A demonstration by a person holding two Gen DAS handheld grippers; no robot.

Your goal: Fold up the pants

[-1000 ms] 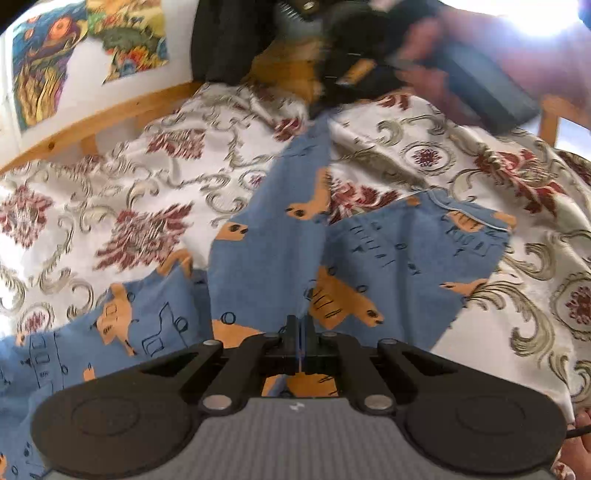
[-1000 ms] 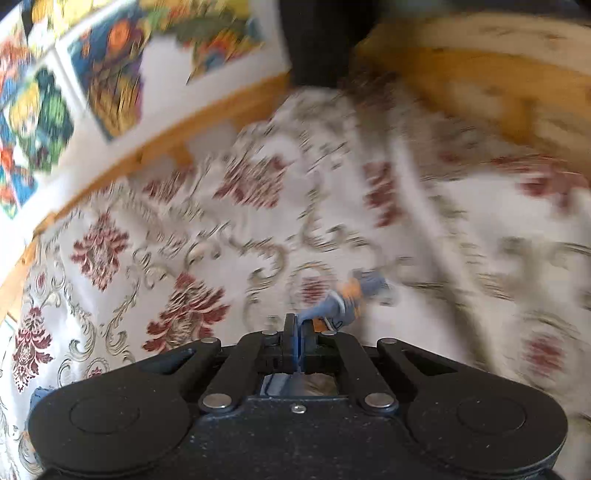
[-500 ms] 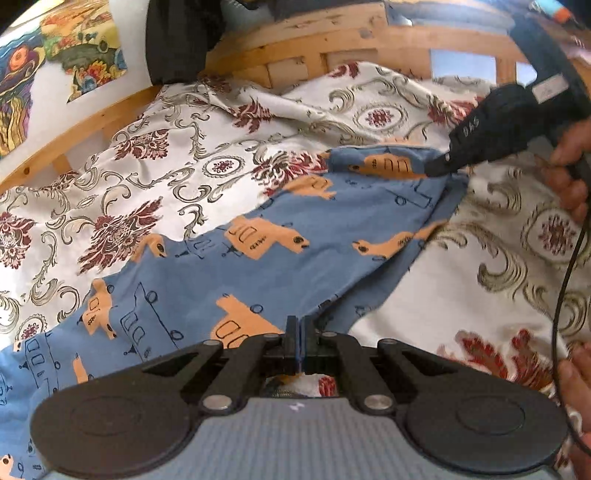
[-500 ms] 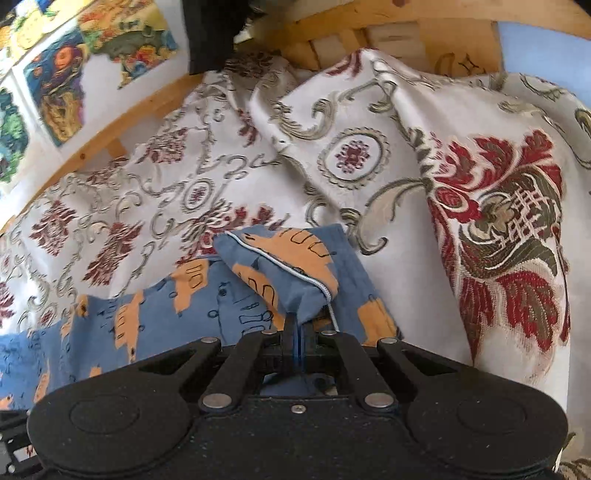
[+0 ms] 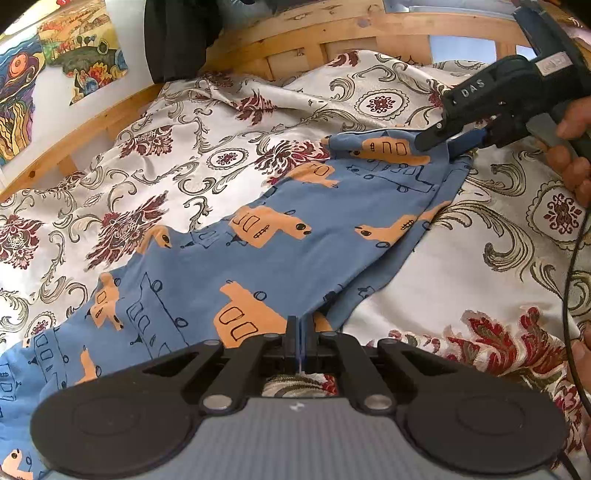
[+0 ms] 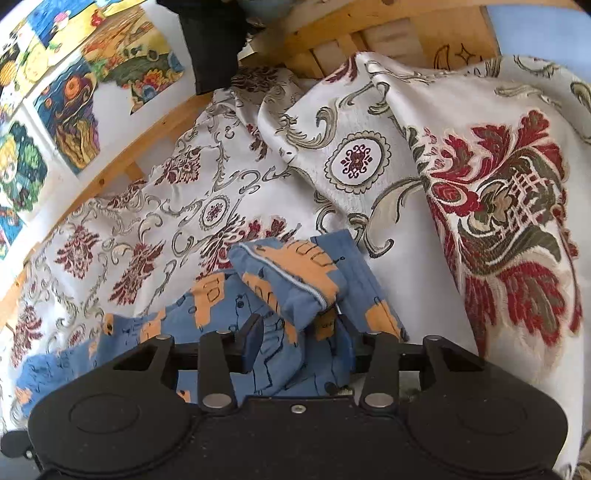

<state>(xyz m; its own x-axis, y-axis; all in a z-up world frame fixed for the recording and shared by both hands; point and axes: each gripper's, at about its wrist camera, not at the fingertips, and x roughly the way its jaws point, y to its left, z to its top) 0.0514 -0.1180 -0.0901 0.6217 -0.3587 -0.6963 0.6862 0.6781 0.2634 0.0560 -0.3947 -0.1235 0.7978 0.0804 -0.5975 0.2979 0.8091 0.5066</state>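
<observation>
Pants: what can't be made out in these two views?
- Pants lower-left end: left wrist view, cut by frame edge and tongs body.
- Fabric under right tongs: right wrist view, hidden by their body.
- Left tongs pinch depth: hidden by shut fingers.

- The bedspread [image 5: 461, 258] lies bare to the right of the pants [image 5: 258, 258], and a gripper could pass there.
- More open bedspread stretches left of the pants up to the rail [image 5: 110, 114].
- The wooden rail and headboard [image 5: 369, 33] close the bed's far sides.
- A dark cloth [image 5: 177, 37] hangs over the headboard corner.
- The bedspread bunches into raised folds [image 6: 295, 110] at the headboard.
- The right gripper [image 5: 443, 142] and the hand [image 5: 569, 147] holding it stand over the pants' far end.
- A cable [image 5: 570, 277] hangs along the right edge.
</observation>
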